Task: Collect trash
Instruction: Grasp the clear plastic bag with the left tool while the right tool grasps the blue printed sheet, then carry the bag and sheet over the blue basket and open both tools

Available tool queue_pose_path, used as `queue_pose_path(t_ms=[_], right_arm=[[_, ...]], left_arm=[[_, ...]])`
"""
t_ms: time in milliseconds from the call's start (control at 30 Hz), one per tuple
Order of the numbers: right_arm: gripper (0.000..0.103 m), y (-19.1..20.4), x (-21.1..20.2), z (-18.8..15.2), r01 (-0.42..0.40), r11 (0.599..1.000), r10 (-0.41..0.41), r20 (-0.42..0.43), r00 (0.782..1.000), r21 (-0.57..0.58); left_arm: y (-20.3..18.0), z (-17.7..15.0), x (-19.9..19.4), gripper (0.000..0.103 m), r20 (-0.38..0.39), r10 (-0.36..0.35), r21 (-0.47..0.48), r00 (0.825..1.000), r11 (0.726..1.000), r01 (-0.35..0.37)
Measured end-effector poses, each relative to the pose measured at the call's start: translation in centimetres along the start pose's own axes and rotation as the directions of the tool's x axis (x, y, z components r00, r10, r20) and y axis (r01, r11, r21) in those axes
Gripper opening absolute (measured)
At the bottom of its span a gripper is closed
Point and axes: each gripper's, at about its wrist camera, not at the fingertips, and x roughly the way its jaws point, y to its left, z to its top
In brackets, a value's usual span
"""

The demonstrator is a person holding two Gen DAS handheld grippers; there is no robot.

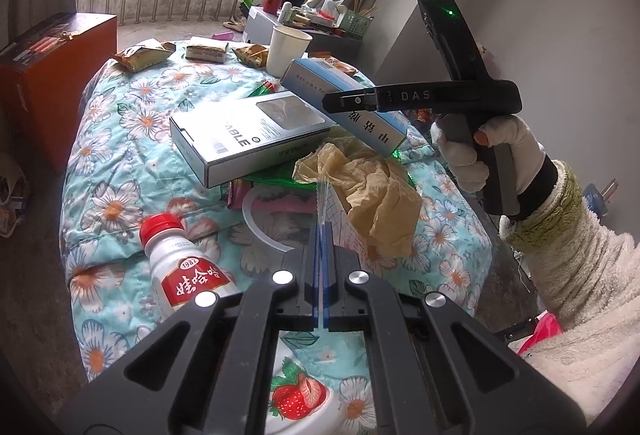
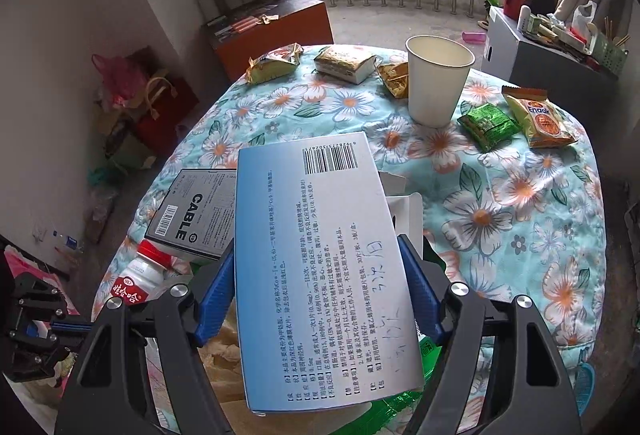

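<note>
From my seat, the paper cup [image 2: 438, 79] is my landmark: a plain white cone standing upright on the floral quilt [image 2: 520, 195], a soft puffy cloth in pale blue with daisies.

Nearer than the cup, my right gripper [image 2: 320, 299] has its blue ribbed pads [image 2: 420, 295] clamped on the long edges of a blue-and-white medicine box [image 2: 320, 255], flat glossy card printed with small text and a barcode, lifted clear of the quilt and tilted. The left wrist view shows this from the side: a gloved right hand [image 1: 480, 147] wrapped around the black handle, the thick fleecy sleeve [image 1: 580, 275] behind it, the fingers levelled across the box [image 1: 348, 103].

My left gripper [image 1: 321, 231] has its fingers pressed together on a thin clear plastic sheet [image 1: 323, 195], which stands up from between them. It points down at crumpled tan paper [image 1: 368, 179], well this side of the cup.

Left of the medicine box lies a grey rectangular cable box [image 2: 196, 215]; nearer still, a smooth white drink bottle [image 1: 180, 271] with a red cap lies on its side.

Only the right wrist view shows the crinkly foil snack packets [image 2: 512, 123] right of the cup; only the left shows the strawberry-printed tub [image 1: 296, 399] beneath my fingers.
</note>
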Motion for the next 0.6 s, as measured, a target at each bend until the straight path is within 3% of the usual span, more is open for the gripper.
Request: queue_pose_path(t_ms=[333, 600], right_arm=[[0.073, -0.7, -4.0, -1.5, -0.039, 0.997, 0.032, 0.108, 0.994, 0.066], [0.073, -1.7, -9.0, -4.1, -0.074, 0.987, 0.04, 0.23, 0.972, 0.14]], left_arm=[[-1.6, 0.5, -3.9, 0.0, 0.087, 0.022, 0.02, 0.996, 1.0, -0.024], [-3.5, 1.8, -7.7, 0.0, 0.193, 0.044, 0.062, 0.98, 0.996, -0.057]])
